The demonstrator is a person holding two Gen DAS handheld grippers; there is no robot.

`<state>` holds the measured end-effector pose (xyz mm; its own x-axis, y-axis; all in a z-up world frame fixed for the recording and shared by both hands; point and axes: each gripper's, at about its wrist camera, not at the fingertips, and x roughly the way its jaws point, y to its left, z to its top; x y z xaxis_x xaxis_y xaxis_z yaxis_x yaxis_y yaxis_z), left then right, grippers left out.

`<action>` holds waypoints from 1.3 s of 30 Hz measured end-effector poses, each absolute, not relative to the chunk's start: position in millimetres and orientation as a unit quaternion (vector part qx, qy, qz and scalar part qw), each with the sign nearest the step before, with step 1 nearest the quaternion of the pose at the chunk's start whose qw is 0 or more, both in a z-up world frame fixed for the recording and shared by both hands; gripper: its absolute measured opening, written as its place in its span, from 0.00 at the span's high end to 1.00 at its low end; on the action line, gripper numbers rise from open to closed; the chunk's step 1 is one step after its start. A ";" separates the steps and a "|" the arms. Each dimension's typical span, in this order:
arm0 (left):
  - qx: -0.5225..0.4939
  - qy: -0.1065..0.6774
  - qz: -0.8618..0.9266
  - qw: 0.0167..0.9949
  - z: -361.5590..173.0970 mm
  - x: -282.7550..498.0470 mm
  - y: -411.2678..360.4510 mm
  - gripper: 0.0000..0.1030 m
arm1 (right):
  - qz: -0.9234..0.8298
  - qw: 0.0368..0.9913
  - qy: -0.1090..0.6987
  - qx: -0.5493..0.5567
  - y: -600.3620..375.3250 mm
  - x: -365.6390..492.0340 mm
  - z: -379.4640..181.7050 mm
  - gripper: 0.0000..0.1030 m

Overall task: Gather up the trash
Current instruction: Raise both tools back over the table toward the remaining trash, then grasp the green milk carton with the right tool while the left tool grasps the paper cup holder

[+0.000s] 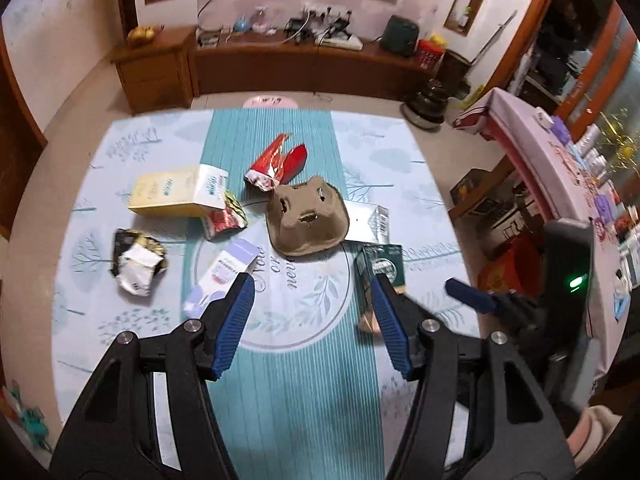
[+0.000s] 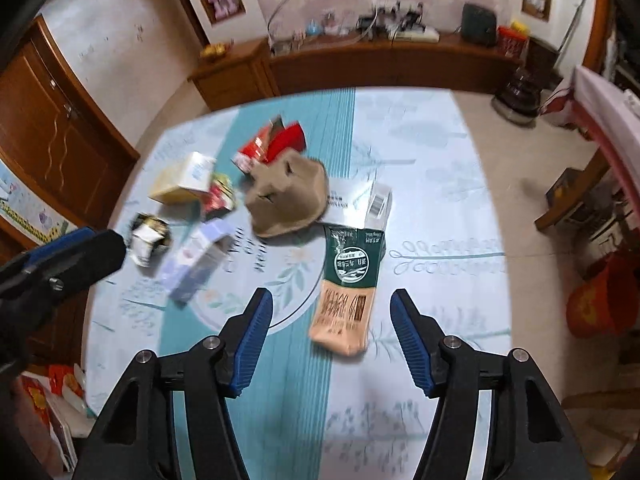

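Trash lies scattered on a table with a pale blue and teal cloth. A brown pulp cup tray sits in the middle, a red wrapper behind it, a yellow box and a crumpled black-and-white wrapper to the left. A lilac carton lies by my left gripper, which hovers open and empty above the cloth. A green and orange carton lies flat between the tips of my right gripper, open above it with nothing in its jaws.
A silver box lies behind the green carton. A wooden cabinet with cables and devices runs along the far wall. A red bin stands on the floor to the right. The other gripper shows at the right of the left wrist view.
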<state>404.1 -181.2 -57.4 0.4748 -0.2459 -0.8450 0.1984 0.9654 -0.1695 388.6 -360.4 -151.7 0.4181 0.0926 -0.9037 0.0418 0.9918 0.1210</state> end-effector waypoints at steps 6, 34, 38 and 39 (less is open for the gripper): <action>-0.027 0.518 -0.106 0.848 -106.6 441.1 -195.1 0.45 | 0.020 0.815 0.577 0.049 -355.5 419.1 -231.4 0.37; -0.136 0.573 -0.060 0.806 -165.8 546.3 -210.0 0.45 | 0.043 0.843 0.522 0.118 -420.2 470.9 -216.2 0.59; -0.134 0.579 -0.042 0.803 -178.5 555.1 -217.3 0.45 | 0.052 0.837 0.531 0.121 -421.5 473.3 -224.4 0.59; -0.132 0.581 -0.038 0.802 -181.8 556.3 -218.6 0.45 | 0.055 0.835 0.533 0.122 -421.8 472.8 -226.9 0.59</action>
